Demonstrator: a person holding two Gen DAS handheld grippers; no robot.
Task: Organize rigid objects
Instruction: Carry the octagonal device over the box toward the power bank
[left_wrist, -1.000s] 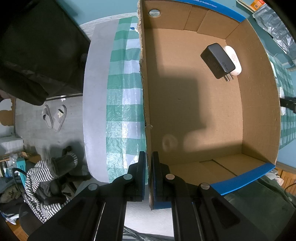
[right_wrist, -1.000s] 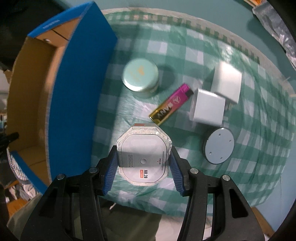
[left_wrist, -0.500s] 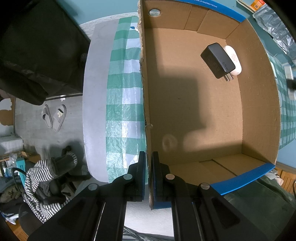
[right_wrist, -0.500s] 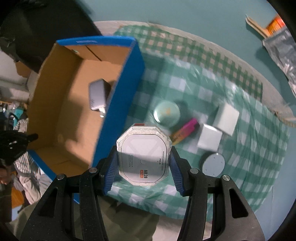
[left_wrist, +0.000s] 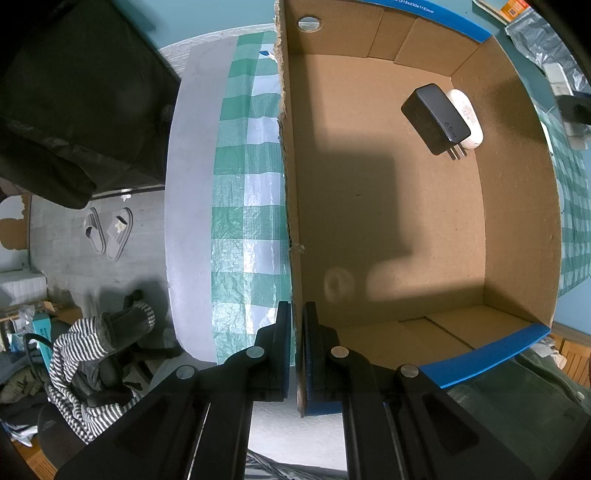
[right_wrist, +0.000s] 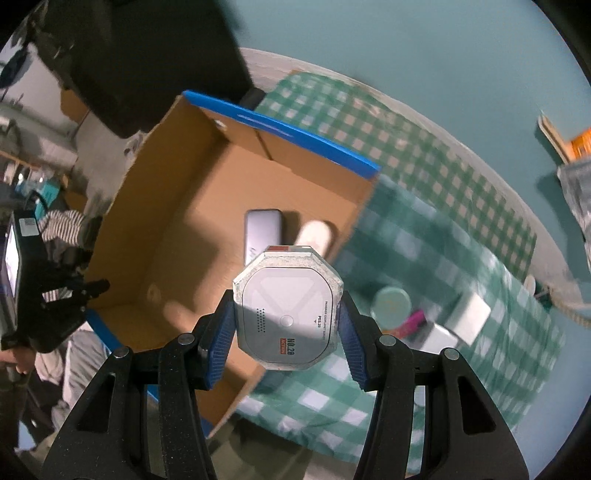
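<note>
Octagonal white device (right_wrist: 288, 314), rigid w/ smooth, prob. slippery flat sides, clamped across opposite flats by right gripper (right_wrist: 287, 325) above cardboard box (left_wrist: 517, 206) rim; left gripper (left_wrist: 296, 347) pinches box wall, jaws nearly closed.

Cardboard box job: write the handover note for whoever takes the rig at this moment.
Left gripper: shut on the cardboard box wall, steadying it.
Right gripper: shut on the white octagonal device, held above the box's edge.
Done: black charger and white oval case lie in the box.
Left: drop the device in, then fetch the round tin, pink lighter and white adapters from the checked cloth.
</note>
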